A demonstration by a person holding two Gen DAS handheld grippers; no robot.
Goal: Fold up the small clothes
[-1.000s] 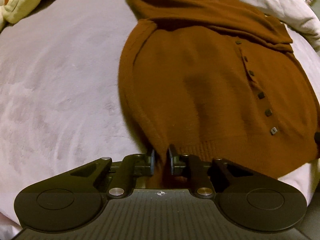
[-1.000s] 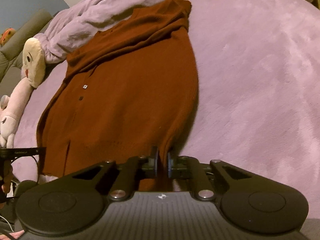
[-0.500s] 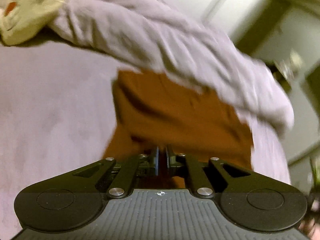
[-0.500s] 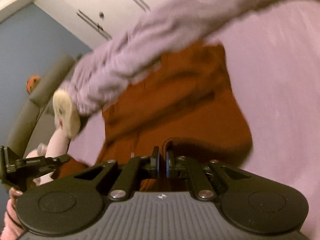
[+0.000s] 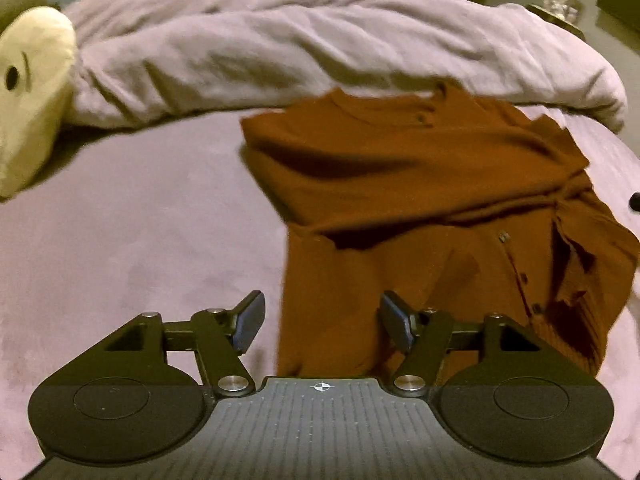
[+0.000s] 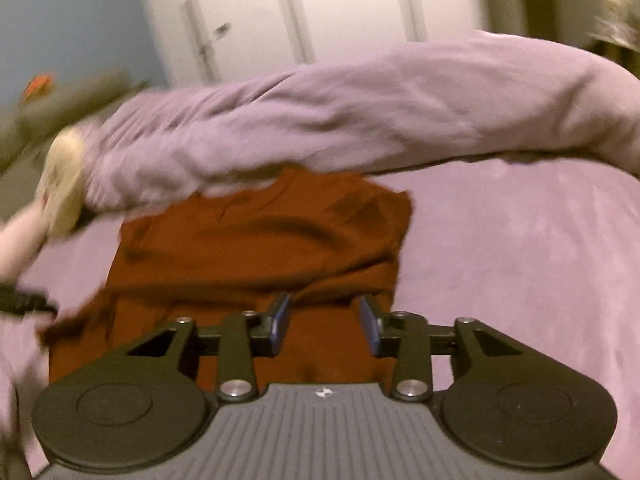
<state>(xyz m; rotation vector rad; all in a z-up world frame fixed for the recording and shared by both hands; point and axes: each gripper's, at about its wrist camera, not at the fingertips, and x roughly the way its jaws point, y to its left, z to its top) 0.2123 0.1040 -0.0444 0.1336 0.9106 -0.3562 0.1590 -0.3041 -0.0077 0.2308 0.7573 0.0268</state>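
A rust-brown buttoned cardigan (image 5: 420, 200) lies on the pinkish-lilac bed cover (image 5: 140, 232). Its lower part is folded up over the body, with the ribbed hem bunched at the right. My left gripper (image 5: 322, 320) is open and empty, low over the near left edge of the folded cardigan. In the right wrist view the cardigan (image 6: 260, 248) lies folded just ahead. My right gripper (image 6: 324, 322) is open and empty over its near edge. That view is blurred.
A rolled lilac duvet (image 5: 320, 48) lies across the far side of the bed. A cream plush toy (image 5: 32, 92) sits at the far left. White wardrobe doors (image 6: 300, 12) stand behind. The other gripper's tip (image 6: 20, 300) shows at the left edge.
Both grippers were shut on the cardigan's hem, carried it up and forward over the body, then opened and let it go. The cardigan now lies folded.
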